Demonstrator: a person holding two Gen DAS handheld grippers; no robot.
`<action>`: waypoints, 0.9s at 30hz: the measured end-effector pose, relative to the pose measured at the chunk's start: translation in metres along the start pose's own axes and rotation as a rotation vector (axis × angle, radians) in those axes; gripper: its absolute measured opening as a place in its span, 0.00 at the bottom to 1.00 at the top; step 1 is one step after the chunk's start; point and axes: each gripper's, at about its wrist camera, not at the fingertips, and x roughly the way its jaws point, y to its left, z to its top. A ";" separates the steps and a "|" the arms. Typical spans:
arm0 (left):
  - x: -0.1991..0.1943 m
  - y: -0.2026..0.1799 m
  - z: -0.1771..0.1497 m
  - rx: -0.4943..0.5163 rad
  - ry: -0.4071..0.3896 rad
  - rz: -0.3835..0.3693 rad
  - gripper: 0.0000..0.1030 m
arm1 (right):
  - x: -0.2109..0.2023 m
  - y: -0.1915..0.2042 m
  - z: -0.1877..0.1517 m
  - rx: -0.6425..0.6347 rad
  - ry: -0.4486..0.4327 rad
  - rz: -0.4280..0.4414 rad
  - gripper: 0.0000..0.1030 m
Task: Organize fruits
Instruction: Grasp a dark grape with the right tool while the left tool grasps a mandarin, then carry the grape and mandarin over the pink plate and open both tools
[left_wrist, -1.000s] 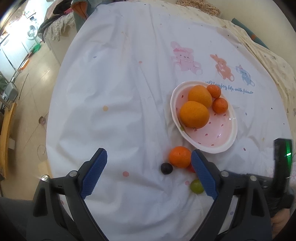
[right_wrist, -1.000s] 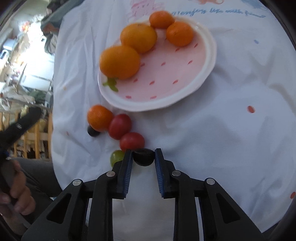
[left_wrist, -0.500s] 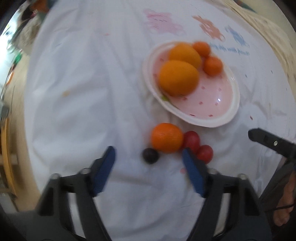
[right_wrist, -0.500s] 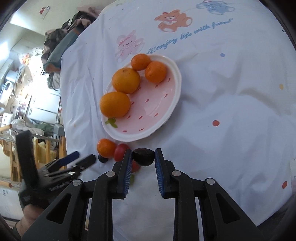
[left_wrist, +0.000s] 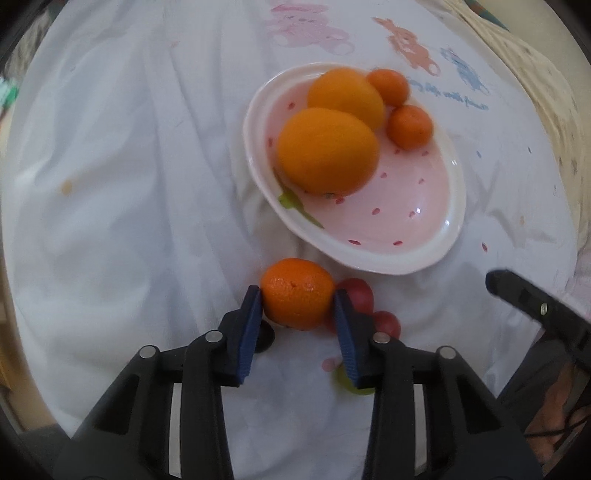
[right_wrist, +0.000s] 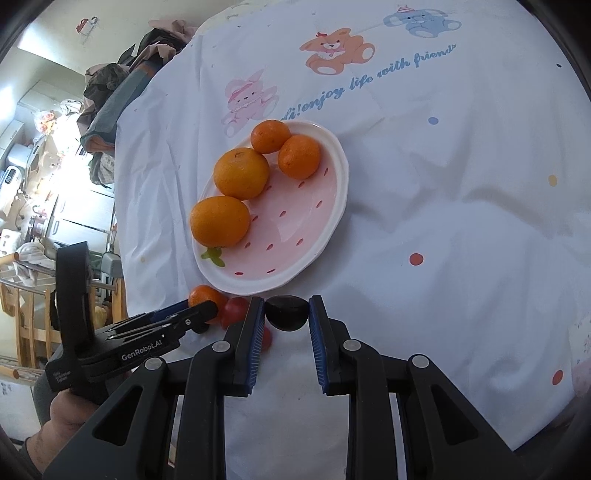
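The left gripper (left_wrist: 297, 306) has its jaws closed on a mandarin (left_wrist: 297, 292) lying on the cloth (left_wrist: 129, 221) just beside the near rim of the plate (left_wrist: 388, 258). The right gripper (right_wrist: 287, 317) pinches a dark plum (right_wrist: 287, 312), held near the same rim. Close to the mandarin, away from the plate, lie two red fruits (left_wrist: 360, 293), another dark fruit (left_wrist: 265, 338) and a green one (left_wrist: 345, 380), partly hidden by the fingers. On the plate sit two oranges (left_wrist: 327, 151), touching, at its left end, and two smaller mandarins (left_wrist: 409, 126) at its far side. The plate is pink inside with red flecks. Printed bears (right_wrist: 332, 50) decorate the cloth beyond the plate.
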 end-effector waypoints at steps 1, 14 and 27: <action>-0.002 -0.002 -0.001 0.006 -0.008 0.008 0.33 | -0.001 0.000 0.000 0.000 -0.003 0.001 0.25; -0.036 0.018 -0.012 -0.043 -0.131 0.109 0.33 | -0.004 0.002 -0.003 -0.010 -0.018 -0.009 0.25; -0.086 0.023 -0.013 -0.041 -0.265 0.148 0.33 | -0.027 0.011 0.002 -0.029 -0.096 0.033 0.25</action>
